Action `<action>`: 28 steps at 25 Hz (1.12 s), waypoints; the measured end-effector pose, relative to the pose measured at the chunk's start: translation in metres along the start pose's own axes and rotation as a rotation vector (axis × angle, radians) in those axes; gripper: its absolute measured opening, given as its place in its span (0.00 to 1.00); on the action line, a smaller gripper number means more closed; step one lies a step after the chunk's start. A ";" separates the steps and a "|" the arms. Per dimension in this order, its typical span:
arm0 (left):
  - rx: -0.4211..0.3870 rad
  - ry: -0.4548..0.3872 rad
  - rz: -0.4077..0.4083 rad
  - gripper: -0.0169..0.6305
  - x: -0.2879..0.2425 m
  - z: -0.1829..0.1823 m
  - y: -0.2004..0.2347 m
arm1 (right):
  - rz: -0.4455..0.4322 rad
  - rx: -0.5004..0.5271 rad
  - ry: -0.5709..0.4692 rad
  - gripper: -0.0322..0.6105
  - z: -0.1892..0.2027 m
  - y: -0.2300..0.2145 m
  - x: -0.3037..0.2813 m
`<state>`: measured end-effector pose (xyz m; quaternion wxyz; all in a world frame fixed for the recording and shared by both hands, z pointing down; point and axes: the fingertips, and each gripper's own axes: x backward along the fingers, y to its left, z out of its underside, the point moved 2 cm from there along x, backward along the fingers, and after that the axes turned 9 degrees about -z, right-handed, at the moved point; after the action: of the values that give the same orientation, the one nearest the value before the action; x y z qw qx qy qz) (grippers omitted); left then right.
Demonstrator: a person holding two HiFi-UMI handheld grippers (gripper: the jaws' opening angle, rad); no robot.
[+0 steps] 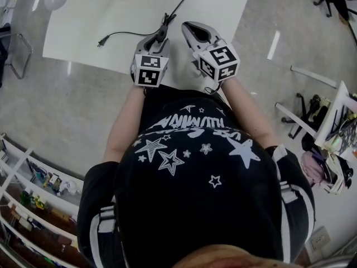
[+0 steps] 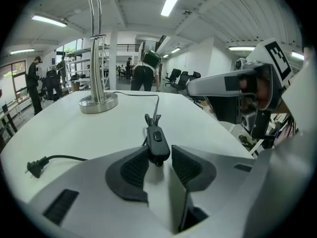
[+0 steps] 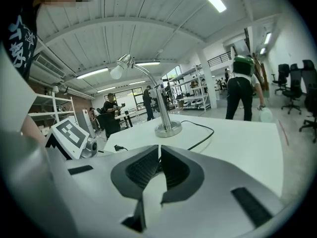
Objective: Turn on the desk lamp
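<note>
Your left gripper (image 2: 159, 152) jaws apart round switch (image 2: 157, 140); right gripper (image 3: 159, 150) jaws together | to do: plug (image 2: 33, 168) loose on bench (image 2: 74, 133); lamp (image 3: 168, 129) not on

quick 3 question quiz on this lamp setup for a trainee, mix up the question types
1. Pick one: what stands between the left gripper's jaws? A a pen; B the cord switch; C a mug.
2. True or false: the plug is pushed into a socket.
3. Fill in: the jaws of the ___ gripper are together.

Key
1. B, with the jaws apart on either side of it.
2. False: it lies loose on the table.
3. right: the right gripper has nothing between its jaws.
</note>
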<state>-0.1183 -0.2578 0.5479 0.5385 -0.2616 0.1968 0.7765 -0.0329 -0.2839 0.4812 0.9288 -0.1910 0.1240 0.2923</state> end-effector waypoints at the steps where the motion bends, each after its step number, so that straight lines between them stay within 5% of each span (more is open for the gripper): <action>1: 0.001 0.003 0.003 0.27 0.000 0.000 0.000 | -0.002 0.002 0.006 0.08 0.001 0.000 -0.001; 15: 0.053 0.045 0.043 0.25 -0.002 0.000 0.004 | -0.164 0.126 0.185 0.08 0.021 0.016 -0.042; 28: 0.061 0.046 0.045 0.25 0.000 -0.001 0.002 | -0.294 0.134 0.331 0.06 0.037 0.027 -0.070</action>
<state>-0.1199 -0.2594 0.5473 0.5239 -0.2585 0.2387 0.7758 -0.1004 -0.2824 0.5307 0.9390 -0.1903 0.2646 0.1094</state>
